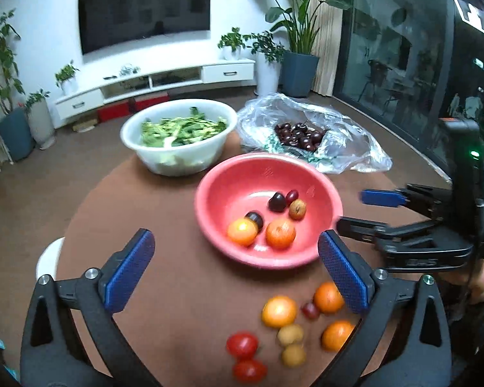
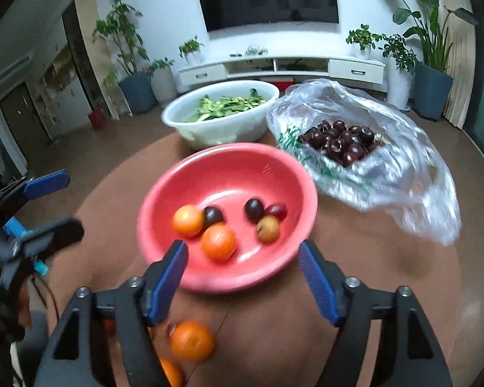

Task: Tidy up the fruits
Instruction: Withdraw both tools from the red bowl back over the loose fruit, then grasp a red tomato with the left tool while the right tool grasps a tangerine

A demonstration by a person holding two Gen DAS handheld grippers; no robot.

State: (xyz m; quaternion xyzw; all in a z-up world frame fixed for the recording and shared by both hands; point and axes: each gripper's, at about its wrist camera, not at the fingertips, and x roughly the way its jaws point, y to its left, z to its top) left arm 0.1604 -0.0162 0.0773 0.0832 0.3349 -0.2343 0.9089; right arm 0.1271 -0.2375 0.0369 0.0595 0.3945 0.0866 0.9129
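A red bowl (image 1: 229,180) (image 2: 284,167) on the brown round table holds two oranges, dark cherries and a small brown fruit. Loose fruit lies on the table in front of it: oranges (image 1: 279,311) (image 2: 192,340), two red tomatoes (image 1: 242,345), small tan fruits (image 1: 290,335) and a cherry (image 1: 310,310). My left gripper (image 1: 238,269) is open and empty above the loose fruit. My right gripper (image 2: 243,277) is open and empty at the bowl's near rim; it also shows in the left wrist view (image 1: 364,211).
A white basin of green leaves (image 1: 177,138) (image 2: 219,113) stands behind the red bowl. A clear plastic bag of dark cherries (image 1: 306,135) (image 2: 345,142) lies at the back right. The table edge (image 1: 80,206) curves at the left.
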